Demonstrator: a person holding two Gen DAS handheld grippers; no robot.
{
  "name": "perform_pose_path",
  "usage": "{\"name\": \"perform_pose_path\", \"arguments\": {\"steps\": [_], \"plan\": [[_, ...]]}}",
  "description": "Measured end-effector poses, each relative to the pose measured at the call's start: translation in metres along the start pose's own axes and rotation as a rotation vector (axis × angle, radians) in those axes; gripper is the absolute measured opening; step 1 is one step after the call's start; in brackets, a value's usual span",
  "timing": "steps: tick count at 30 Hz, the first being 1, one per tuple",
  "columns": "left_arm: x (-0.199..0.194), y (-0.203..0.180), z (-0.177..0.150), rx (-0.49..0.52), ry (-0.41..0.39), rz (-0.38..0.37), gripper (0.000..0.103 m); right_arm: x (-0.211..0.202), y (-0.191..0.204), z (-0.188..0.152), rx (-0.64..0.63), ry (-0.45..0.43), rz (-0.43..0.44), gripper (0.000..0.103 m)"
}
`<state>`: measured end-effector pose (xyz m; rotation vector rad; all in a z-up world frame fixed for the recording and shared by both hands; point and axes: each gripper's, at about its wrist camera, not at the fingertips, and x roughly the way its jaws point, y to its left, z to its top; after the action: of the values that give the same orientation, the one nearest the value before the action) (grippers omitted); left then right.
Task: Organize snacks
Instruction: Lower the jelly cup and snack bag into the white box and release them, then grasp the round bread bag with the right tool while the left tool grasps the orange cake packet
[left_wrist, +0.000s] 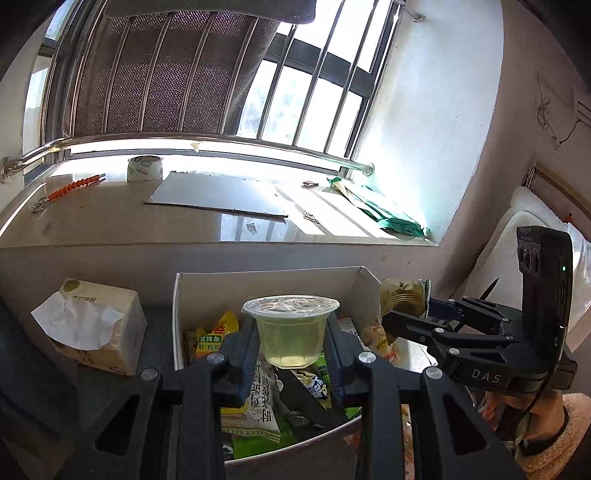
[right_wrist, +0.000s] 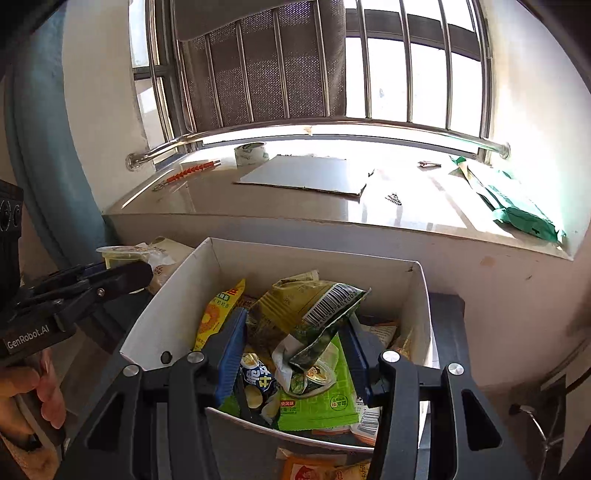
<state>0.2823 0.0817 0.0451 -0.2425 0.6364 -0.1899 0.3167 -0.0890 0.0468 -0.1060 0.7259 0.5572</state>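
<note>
Jelly cup (left_wrist: 291, 330) above snack box (left_wrist: 266, 282) rim, clear

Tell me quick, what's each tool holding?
Left tool: shut on a clear plastic cup of pale yellow-green jelly.
Right tool: shut on a crinkled olive-green foil snack packet.

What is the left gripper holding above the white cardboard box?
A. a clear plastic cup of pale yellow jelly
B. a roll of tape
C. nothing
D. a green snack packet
A: the left gripper is shut on the clear plastic cup of pale yellow jelly, held over the white cardboard box.
</note>
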Motion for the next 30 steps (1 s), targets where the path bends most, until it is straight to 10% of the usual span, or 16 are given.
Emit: {"name": "perform_pose_path", "arguments": {"steps": [2, 4, 17, 30], "plan": [[0.018, 0.002, -0.001, -0.006, 0.068, 0.038, 0.069, 0.011, -0.009, 0.004, 0.022, 0.029, 0.020, 0.068], [0.019, 0.003, -0.004, -0.006, 0.059, 0.075, 0.103, 0.013, -0.017, 0.003, 0.046, 0.030, 0.043, 0.103], [-0.047, -0.009, -0.035, 0.053, -0.004, 0.098, 0.103, -0.047, -0.005, -0.031, 0.010, -0.091, 0.056, 0.103], [-0.110, -0.052, -0.153, 0.077, -0.004, 0.055, 0.103, -0.118, 0.018, -0.182, -0.075, -0.056, 0.036, 0.103]]}}
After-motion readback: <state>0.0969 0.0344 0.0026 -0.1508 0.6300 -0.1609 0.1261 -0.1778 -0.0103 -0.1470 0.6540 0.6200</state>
